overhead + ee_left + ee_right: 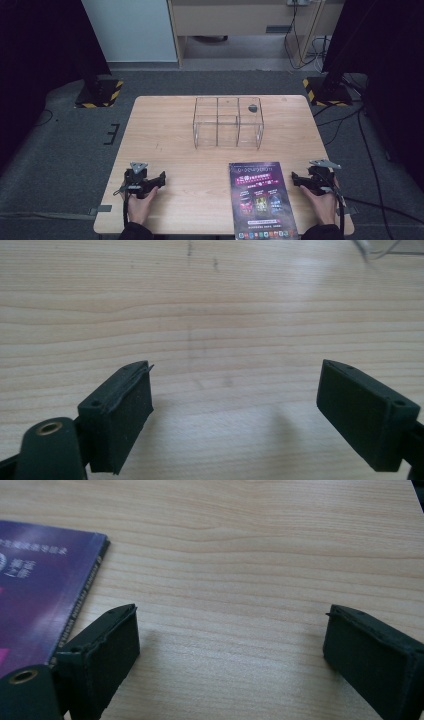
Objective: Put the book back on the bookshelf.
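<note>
**Idle check: both claws empty, booklet nearest R hand**

Currently, high view: I see the L gripper [161,178] and R gripper [295,178] resting at the near table [165,125] edge, jaws spread, nothing held. Purple booklet [261,200] lies flat between them, long axis front-to-back, just beside R, well apart from L. Clear divided box [228,122] sits mid-table beyond.

L gripper view: jaws wide over bare wood.

R gripper view: jaws wide; booklet's spine edge [85,587] beside the left-hand jaw. I judge R better placed for any pickup.
</note>
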Available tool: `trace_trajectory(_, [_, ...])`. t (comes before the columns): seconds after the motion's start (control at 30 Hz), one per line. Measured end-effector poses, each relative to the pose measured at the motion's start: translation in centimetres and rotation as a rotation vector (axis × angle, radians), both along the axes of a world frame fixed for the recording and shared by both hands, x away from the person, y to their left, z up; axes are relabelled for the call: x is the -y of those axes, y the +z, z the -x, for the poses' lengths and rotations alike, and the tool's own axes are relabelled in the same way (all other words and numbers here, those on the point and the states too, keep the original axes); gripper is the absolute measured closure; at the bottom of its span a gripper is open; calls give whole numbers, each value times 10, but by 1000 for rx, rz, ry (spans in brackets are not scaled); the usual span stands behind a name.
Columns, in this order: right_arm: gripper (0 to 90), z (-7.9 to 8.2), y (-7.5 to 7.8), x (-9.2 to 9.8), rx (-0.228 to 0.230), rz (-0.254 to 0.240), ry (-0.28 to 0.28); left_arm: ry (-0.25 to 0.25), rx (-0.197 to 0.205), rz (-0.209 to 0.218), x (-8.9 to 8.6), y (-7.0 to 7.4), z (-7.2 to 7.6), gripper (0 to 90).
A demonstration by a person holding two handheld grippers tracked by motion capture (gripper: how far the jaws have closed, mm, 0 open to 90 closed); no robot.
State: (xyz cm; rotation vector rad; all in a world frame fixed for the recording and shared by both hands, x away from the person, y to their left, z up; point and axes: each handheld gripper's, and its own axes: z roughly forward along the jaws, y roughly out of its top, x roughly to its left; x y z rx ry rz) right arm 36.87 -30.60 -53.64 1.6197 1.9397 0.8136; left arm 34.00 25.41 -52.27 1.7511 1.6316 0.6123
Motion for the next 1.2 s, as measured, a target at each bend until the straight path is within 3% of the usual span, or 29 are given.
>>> trace_trajectory(0.2, [51, 6, 9, 1, 16, -62, 14, -33, 34, 12, 13, 11, 9, 156])
trace_trajectory(0.4, [67, 18, 18, 4, 52, -88, 16, -69, 55, 21, 27, 18, 15, 162])
trace_trajectory(0.5, [72, 21, 20, 6, 75, -91, 31, -87, 66, 33, 35, 22, 18, 162])
trace_trajectory(0.8, [71, 24, 23, -2, 69, -92, 76, -135, 91, 62, 57, 32, 25, 172])
trace_trajectory(1.2, [85, 29, 32, -12, 107, -118, 114, -202, 110, 53, 85, 39, 29, 181])
